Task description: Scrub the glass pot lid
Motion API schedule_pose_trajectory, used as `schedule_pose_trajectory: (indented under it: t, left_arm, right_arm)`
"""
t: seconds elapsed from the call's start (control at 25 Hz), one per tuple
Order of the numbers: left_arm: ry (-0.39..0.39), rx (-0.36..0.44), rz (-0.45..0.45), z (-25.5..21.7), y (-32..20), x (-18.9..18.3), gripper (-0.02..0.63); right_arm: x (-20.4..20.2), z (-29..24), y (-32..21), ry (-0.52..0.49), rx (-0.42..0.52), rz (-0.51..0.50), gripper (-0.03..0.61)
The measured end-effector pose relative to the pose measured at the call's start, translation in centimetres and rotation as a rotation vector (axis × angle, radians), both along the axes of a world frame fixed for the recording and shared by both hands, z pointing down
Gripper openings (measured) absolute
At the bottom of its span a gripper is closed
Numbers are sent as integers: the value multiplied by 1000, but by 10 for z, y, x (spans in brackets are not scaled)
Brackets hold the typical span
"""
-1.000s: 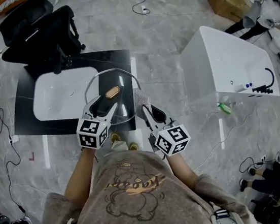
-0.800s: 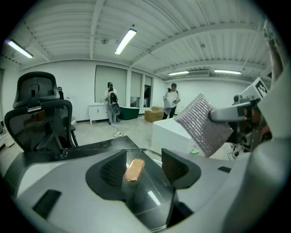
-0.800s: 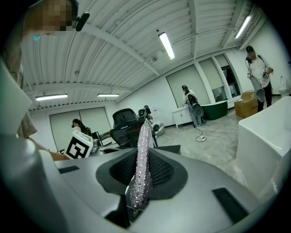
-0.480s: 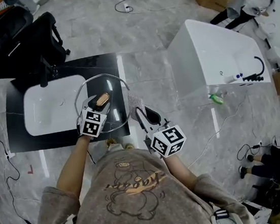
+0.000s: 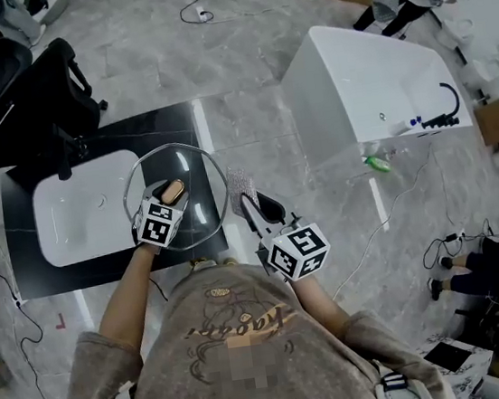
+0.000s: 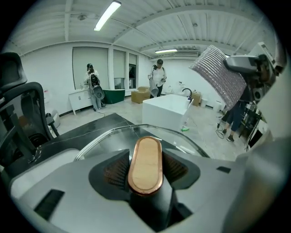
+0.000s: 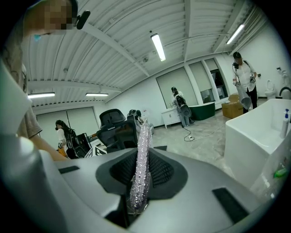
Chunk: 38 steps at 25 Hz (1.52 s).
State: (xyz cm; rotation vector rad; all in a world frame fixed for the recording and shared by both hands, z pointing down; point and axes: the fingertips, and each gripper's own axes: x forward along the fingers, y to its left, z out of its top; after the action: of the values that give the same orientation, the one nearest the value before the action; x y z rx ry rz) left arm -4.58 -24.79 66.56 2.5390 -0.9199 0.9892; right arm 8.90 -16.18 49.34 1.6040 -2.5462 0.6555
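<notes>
The round glass pot lid [image 5: 201,214] hangs level over the right end of the black counter [image 5: 96,141], its rim reaching past the counter's edge. Its oval wooden handle [image 5: 173,191] with a copper rim sits between the pads of my left gripper [image 5: 167,198], whose jaws are closing on it. In the left gripper view the handle [image 6: 145,164] fills the gap and the lid's rim [image 6: 182,136] curves beyond. My right gripper [image 5: 248,201], just right of the lid, is shut on a silvery glittering scrub pad [image 5: 240,186], seen edge-on [image 7: 141,168] in the right gripper view.
A white sink basin [image 5: 79,216] is set into the counter left of the lid. A black office chair [image 5: 26,96] stands behind it. A white bathtub [image 5: 371,87] with a green bottle [image 5: 375,164] is at the right. Cables lie on the marble floor; people stand far back.
The head view has swung, so everything sits further left and up. My left gripper has moved forward over the lid around its handle. The right gripper keeps the scrub pad beside the lid.
</notes>
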Motion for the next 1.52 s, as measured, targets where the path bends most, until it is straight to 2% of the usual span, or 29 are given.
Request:
schedule_pose_trajectory:
  t: [0.32, 0.44, 1.04, 1.16, 1.4, 1.52]
  left_arm:
    - [12, -9, 36, -1, 1, 2, 222]
    - [10, -25, 54, 3, 2, 3, 187]
    - [4, -71, 37, -3, 11, 2, 179]
    - [28, -63, 15, -18, 14, 0, 179]
    - [95, 12, -33, -80, 10, -3, 180]
    - [189, -21, -90, -102, 7, -9, 181]
  right_arm:
    - [-3, 2, -15, -10, -2, 9, 77]
    - [-6, 5, -17, -13, -5, 4, 77]
    - [-10, 11, -21, -19, -30, -21, 77]
    - [-9, 9, -23, -28, -27, -27, 77]
    - [-12, -12, -27, -36, 21, -52, 77]
    - [-8, -30, -30, -34, 68, -45, 77]
